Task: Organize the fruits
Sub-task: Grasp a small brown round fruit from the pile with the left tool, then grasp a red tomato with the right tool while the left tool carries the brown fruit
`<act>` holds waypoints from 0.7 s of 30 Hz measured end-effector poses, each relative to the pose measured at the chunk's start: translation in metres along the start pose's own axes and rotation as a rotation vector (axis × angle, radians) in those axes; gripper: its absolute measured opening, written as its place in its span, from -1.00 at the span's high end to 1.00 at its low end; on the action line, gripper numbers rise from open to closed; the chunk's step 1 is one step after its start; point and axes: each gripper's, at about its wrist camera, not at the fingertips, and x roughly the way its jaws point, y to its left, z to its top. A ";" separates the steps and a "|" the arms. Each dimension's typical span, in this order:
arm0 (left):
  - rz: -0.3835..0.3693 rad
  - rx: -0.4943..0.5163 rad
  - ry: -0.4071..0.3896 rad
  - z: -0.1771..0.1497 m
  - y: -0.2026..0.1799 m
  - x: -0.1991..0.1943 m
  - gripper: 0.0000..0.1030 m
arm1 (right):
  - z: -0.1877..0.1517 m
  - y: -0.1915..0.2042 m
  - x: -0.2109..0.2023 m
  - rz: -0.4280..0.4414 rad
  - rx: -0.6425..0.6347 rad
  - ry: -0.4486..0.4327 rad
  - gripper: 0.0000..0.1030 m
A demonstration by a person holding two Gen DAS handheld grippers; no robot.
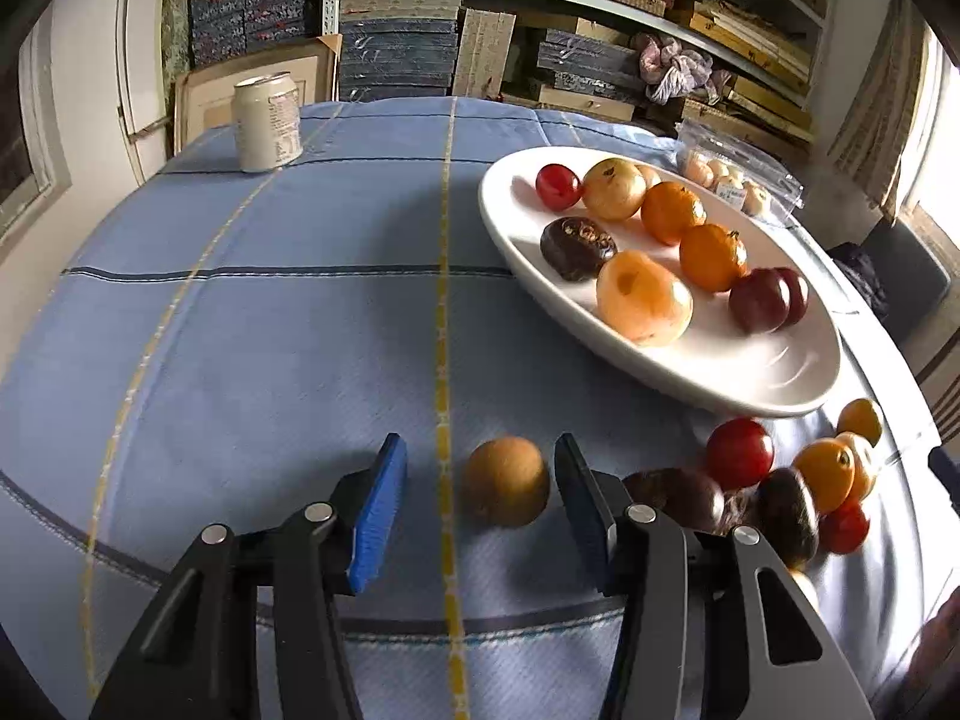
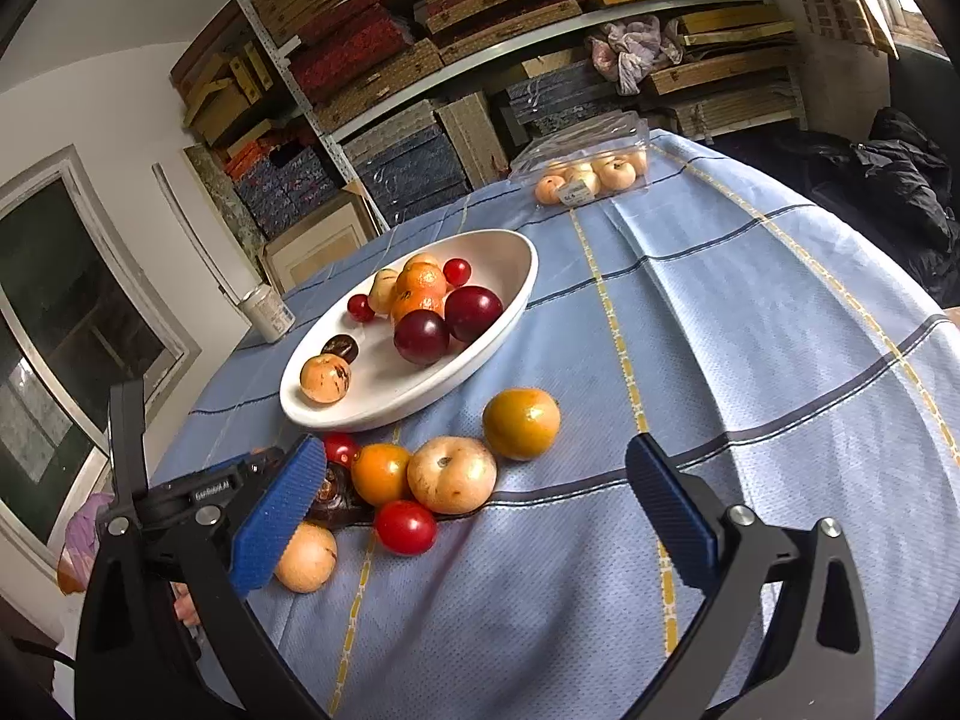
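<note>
A white oval plate (image 1: 750,384) holds several fruits: oranges, plums, pale peaches, a dark fruit and a cherry tomato. My left gripper (image 1: 480,477) is open, its blue pads on either side of a tan round fruit (image 1: 507,480) on the cloth, not touching it. Loose fruits (image 1: 780,480) lie to its right below the plate. In the right wrist view the plate (image 2: 510,300) sits ahead, and a loose pile with a pale peach (image 2: 451,474), oranges and tomatoes lies between it and my open, empty right gripper (image 2: 480,516).
A blue checked tablecloth (image 1: 270,330) covers the round table. A pale drink can (image 1: 267,123) stands at the far left. A clear plastic box of small peaches (image 2: 591,174) sits at the far edge. Shelves of stacked boxes stand behind.
</note>
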 end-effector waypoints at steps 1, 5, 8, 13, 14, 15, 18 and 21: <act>-0.007 -0.002 0.000 0.000 0.000 0.000 0.10 | 0.000 0.000 0.001 0.000 -0.004 0.003 -0.91; -0.030 -0.001 0.000 0.000 -0.001 0.000 0.41 | 0.000 0.000 0.002 -0.001 -0.010 0.009 -0.91; -0.037 0.019 0.001 -0.003 -0.005 -0.001 0.46 | 0.000 0.001 0.002 -0.001 -0.010 0.009 -0.91; -0.037 0.046 0.004 -0.009 -0.009 -0.005 0.46 | -0.002 0.003 0.004 0.010 -0.023 0.013 -0.91; -0.034 0.048 0.002 -0.010 -0.009 -0.007 0.46 | -0.002 0.005 0.005 0.019 -0.032 0.020 -0.91; -0.024 0.049 -0.001 -0.011 -0.009 -0.008 0.46 | -0.003 0.006 0.005 0.027 -0.042 0.025 -0.91; 0.039 0.051 -0.039 -0.013 -0.005 -0.019 0.47 | -0.009 0.021 0.007 0.055 -0.132 0.046 -0.88; 0.070 0.031 -0.076 -0.013 0.001 -0.031 0.47 | -0.019 0.041 0.013 0.031 -0.257 0.089 -0.31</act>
